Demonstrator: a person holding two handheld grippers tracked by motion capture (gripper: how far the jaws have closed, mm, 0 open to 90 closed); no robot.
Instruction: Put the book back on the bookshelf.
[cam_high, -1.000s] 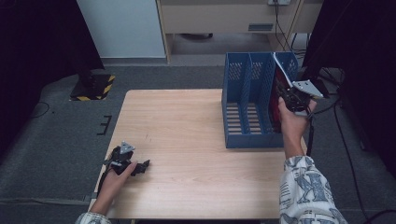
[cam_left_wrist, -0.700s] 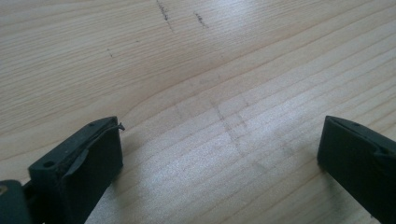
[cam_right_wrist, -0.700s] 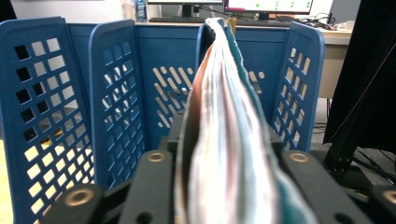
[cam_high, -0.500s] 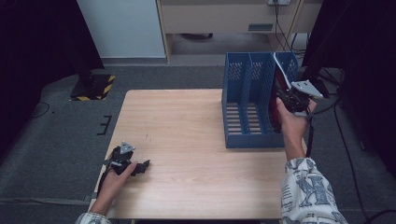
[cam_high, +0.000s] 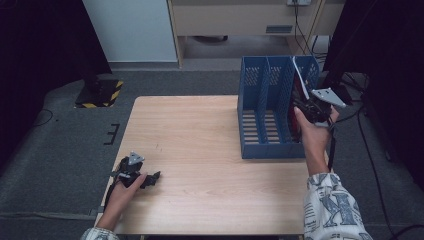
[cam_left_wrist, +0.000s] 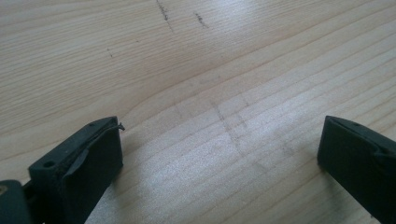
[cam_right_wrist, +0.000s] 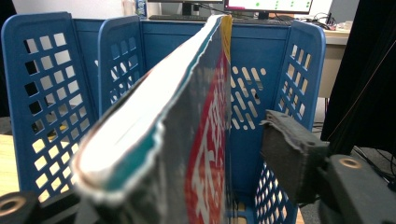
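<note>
Counter (cam_high: 200, 150) of pale wood carried a blue file rack (cam_high: 265, 112) with three slots near its far right corner. A book (cam_high: 298, 95) with a red-and-white cover stood upright in the rightmost slot, leaning a little toward the person. In the right gripper view the book (cam_right_wrist: 187, 140) rose between the jaws of the right tool (cam_right_wrist: 196, 186), spine edge toward the camera; the right-hand jaw stood clear of the cover with a gap showing, and the jaws had just been opening around it. The other jaw was hidden behind the book, so contact on that side could not be judged. From above, the right tool (cam_high: 311, 107) sat at the open front of that slot, in the person's right hand (cam_high: 312, 132). The left tool (cam_high: 145, 177) rested low on the counter's near left corner, well apart from the rack; its jaws (cam_left_wrist: 219, 154) stood wide apart over bare wood, holding nothing
</note>
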